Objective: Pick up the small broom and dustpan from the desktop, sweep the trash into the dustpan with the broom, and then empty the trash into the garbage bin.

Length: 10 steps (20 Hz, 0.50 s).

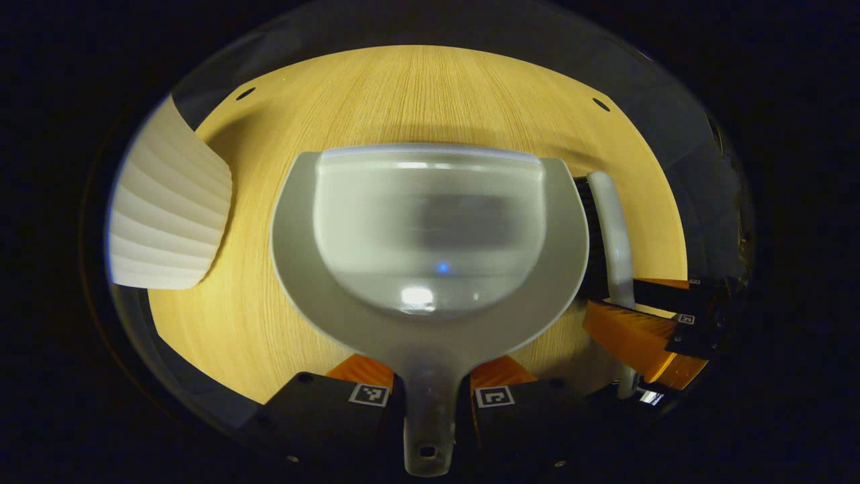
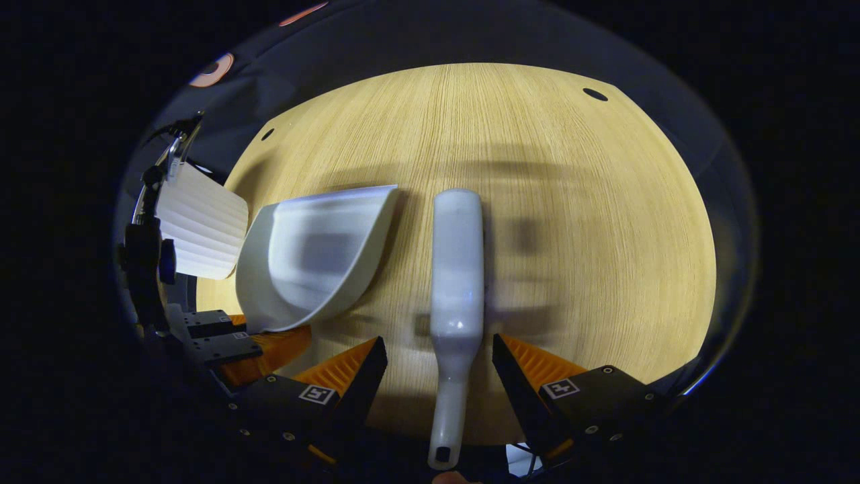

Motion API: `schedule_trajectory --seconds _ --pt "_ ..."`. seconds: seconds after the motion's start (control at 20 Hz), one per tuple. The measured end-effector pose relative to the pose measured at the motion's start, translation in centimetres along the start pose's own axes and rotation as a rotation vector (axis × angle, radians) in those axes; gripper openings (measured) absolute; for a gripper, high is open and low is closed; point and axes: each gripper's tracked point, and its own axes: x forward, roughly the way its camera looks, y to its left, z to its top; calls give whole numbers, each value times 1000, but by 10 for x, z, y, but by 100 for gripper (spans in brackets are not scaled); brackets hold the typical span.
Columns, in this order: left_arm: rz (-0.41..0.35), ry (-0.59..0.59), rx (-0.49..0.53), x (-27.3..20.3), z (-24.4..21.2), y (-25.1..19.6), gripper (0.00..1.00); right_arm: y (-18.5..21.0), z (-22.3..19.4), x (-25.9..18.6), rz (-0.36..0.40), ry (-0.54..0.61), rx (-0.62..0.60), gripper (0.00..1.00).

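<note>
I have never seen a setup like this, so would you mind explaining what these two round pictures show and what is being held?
These are no robot arms: a person holds a two-finger gripper in each hand, and a fisheye camera rides on each. The left gripper view looks along the left gripper, whose fingers sit close on either side of the dustpan handle. The right gripper view looks along the right gripper, open, its fingers straddling the broom handle without touching it. Both tools lie side by side on the wooden desktop. A white ribbed bin stands to the left. I see no trash here.
</note>
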Motion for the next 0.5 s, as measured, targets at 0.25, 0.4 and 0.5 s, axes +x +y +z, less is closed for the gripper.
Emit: schedule_trajectory --seconds 0.25,0.4,0.5 --pt "22 27 3 -2 4 -6 33 4 -3 2 5 13 -5 95" --pt "37 42 26 -14 2 -11 35 9 -6 1 14 17 -6 95" --pt "22 36 53 -7 0 -11 38 11 -6 1 16 14 -9 95"
